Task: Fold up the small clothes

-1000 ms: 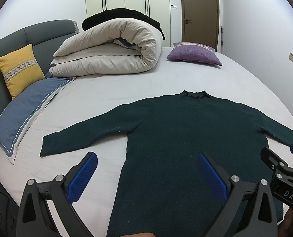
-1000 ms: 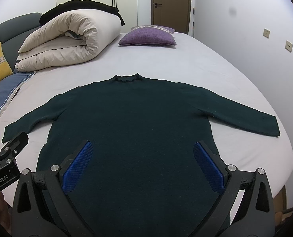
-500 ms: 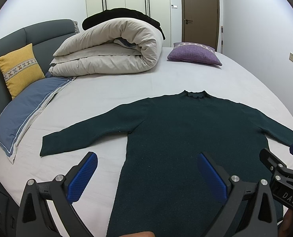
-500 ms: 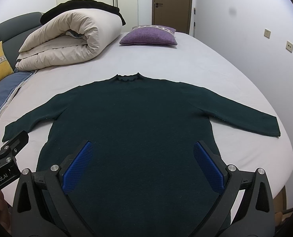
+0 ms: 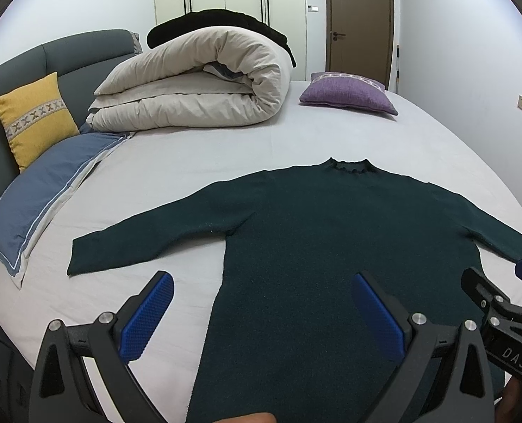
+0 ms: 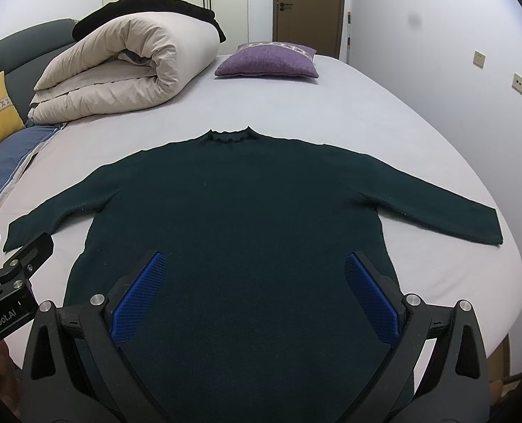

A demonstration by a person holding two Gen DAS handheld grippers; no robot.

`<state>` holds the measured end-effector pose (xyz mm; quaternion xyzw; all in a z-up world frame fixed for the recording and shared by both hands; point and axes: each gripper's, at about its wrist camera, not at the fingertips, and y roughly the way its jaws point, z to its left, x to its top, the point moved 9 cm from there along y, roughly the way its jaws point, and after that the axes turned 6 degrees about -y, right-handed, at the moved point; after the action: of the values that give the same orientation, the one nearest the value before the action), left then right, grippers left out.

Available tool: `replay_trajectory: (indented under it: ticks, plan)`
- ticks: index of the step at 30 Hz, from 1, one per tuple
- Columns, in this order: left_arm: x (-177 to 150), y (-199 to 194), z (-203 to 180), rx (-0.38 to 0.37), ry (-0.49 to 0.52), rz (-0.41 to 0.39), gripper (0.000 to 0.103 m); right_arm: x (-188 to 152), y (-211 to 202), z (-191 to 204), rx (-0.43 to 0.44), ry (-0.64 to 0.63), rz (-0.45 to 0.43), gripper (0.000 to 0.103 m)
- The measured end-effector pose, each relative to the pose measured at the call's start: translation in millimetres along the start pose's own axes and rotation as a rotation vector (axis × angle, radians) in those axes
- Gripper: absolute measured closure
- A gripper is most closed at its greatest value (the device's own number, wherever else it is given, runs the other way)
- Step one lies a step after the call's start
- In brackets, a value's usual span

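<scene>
A dark green long-sleeved sweater (image 5: 331, 246) lies flat on the bed, collar far, both sleeves spread out; it also shows in the right wrist view (image 6: 254, 211). My left gripper (image 5: 261, 303) is open and empty, held above the sweater's lower left side edge. My right gripper (image 6: 254, 282) is open and empty above the sweater's lower body. Each gripper shows at the edge of the other's view. The sweater's bottom hem is hidden behind the grippers.
The bed sheet (image 5: 208, 162) is pale grey. A rolled beige duvet (image 5: 197, 88) lies at the far left, with a purple cushion (image 5: 349, 93) beside it. A blue pillow (image 5: 39, 190) and a yellow cushion (image 5: 35, 116) lie by the headboard. The bed's right edge (image 6: 518, 282) drops off.
The left gripper has edged slightly; otherwise nothing has visibly changed.
</scene>
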<state>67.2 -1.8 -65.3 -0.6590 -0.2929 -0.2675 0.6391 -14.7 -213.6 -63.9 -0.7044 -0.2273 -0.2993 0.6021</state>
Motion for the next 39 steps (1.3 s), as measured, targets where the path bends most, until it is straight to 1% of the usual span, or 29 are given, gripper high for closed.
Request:
replay_trajectory:
  ticks: [4, 7, 9, 11, 13, 15, 16, 17, 18, 19, 20, 21, 23, 25, 26, 27, 28, 29, 30, 31, 32, 33, 34, 35, 36, 37, 38, 39]
  plan:
    - [-1, 6, 0, 0.000, -0.010, 0.012, 0.000, 1, 5, -3, 0.001, 0.003, 0.006, 0.000]
    - [-4, 11, -2, -0.017, -0.019, 0.033, 0.000, 2, 10, -11, 0.031, 0.030, 0.004, 0.000]
    - [-5, 15, -4, -0.036, -0.025, 0.051, 0.000, 4, 14, -29, 0.085, 0.081, -0.021, 0.000]
    - [-5, 19, -6, -0.060, -0.039, 0.056, 0.000, 6, 18, -61, 0.134, 0.161, -0.046, 0.000]
    - [-5, 24, -8, -0.078, -0.051, 0.064, 0.000, 3, 27, -112, 0.164, 0.273, -0.064, 0.000]
    - [-4, 33, -13, -0.089, -0.063, 0.085, 0.000, -8, 41, -181, 0.175, 0.428, -0.074, 0.000]
    - [-3, 39, -16, -0.094, -0.067, 0.097, 0.000, -20, 50, -227, 0.164, 0.538, -0.073, 0.000]
    - [-4, 45, -22, -0.112, -0.067, 0.116, 0.000, -32, 58, -265, 0.148, 0.627, -0.065, 0.000]
    - [-6, 52, -29, -0.141, -0.067, 0.149, 0.000, -43, 64, -294, 0.131, 0.690, -0.059, 0.000]
    - [-8, 59, -36, -0.170, -0.071, 0.185, 0.000, -60, 71, -336, 0.103, 0.780, -0.054, 0.002]
    - [-10, 67, -45, -0.205, -0.078, 0.227, 0.000, -73, 74, -365, 0.087, 0.844, -0.055, 0.003]
    - [-11, 72, -51, -0.221, -0.083, 0.246, 0.000, -88, 77, -393, 0.066, 0.912, -0.059, 0.004]
    - [-10, 81, -68, -0.252, -0.076, 0.254, 0.000, -113, 81, -443, 0.052, 1.037, -0.085, 0.007]
    - [-7, 87, -83, -0.263, -0.064, 0.224, 0.000, -133, 87, -480, 0.032, 1.122, -0.090, 0.014]
    - [-3, 89, -92, -0.272, -0.064, 0.192, 0.000, -140, 90, -493, 0.032, 1.157, -0.094, 0.015]
    - [-1, 91, -100, -0.284, -0.062, 0.181, 0.000, -144, 94, -504, 0.046, 1.198, -0.110, 0.019]
    - [-2, 95, -107, -0.285, -0.050, 0.195, 0.000, -146, 100, -515, 0.063, 1.237, -0.131, 0.021]
    - [-5, 101, -115, -0.272, -0.022, 0.238, 0.000, -145, 104, -522, 0.070, 1.245, -0.145, 0.021]
    - [-7, 108, -121, -0.268, -0.010, 0.285, 0.000, -141, 109, -529, 0.072, 1.235, -0.159, 0.021]
    - [-8, 112, -126, -0.285, -0.027, 0.313, 0.000, -136, 114, -533, 0.077, 1.221, -0.170, 0.023]
    - [-6, 115, -130, -0.320, -0.058, 0.316, 0.000, -129, 122, -540, 0.094, 1.210, -0.180, 0.025]
    - [-3, 118, -135, -0.347, -0.081, 0.308, 0.000, -125, 130, -545, 0.115, 1.209, -0.184, 0.035]
    - [-1, 121, -137, -0.356, -0.092, 0.302, 0.000, -123, 139, -552, 0.128, 1.211, -0.175, 0.049]
    - [0, 123, -139, -0.362, -0.103, 0.301, 0.000, -123, 148, -558, 0.124, 1.214, -0.157, 0.056]
    - [1, 126, -143, -0.382, -0.113, 0.308, 0.000, -124, 155, -562, 0.114, 1.211, -0.144, 0.072]
    - [1, 129, -145, -0.403, -0.121, 0.316, 0.000, -125, 160, -567, 0.100, 1.199, -0.129, 0.081]
    - [2, 130, -146, -0.419, -0.130, 0.322, 0.000, -123, 164, -570, 0.083, 1.179, -0.117, 0.085]
    - [4, 132, -146, -0.429, -0.136, 0.320, 0.000, -119, 164, -567, 0.071, 1.163, -0.112, 0.092]
